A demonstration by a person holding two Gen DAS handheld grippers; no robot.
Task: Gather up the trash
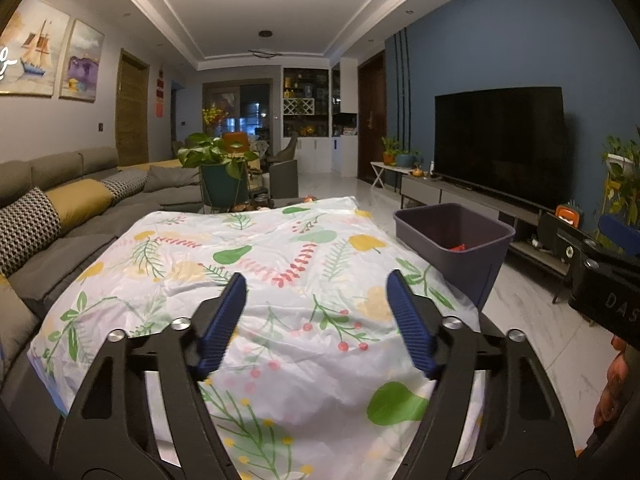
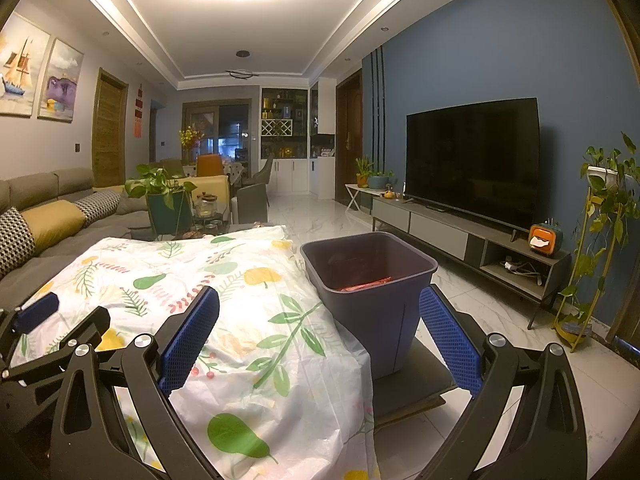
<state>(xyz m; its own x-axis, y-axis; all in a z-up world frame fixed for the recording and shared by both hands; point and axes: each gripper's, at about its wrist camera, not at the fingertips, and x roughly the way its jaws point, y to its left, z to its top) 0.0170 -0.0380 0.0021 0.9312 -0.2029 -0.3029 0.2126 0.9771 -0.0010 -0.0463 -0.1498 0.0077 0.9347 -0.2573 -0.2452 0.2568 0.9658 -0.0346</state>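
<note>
A grey-purple trash bin (image 2: 372, 280) stands on a low stool to the right of the table, also seen in the left wrist view as the bin (image 1: 456, 240). Red trash (image 2: 366, 285) lies at its bottom. The table wears a white cloth printed with leaves and pears (image 1: 260, 280); no loose trash shows on it. My left gripper (image 1: 316, 320) hovers open over the cloth, nothing between its blue pads. My right gripper (image 2: 320, 340) is open too, spread wide with the bin's front wall between and beyond its fingers. The left gripper (image 2: 36, 320) appears at the left edge of the right wrist view.
A grey sofa (image 1: 60, 216) with patterned cushions runs along the left. A potted plant (image 1: 218, 160) stands beyond the table. A large TV (image 2: 472, 160) sits on a low console on the right, with a plant stand (image 2: 600, 220) near it. Marble floor lies between.
</note>
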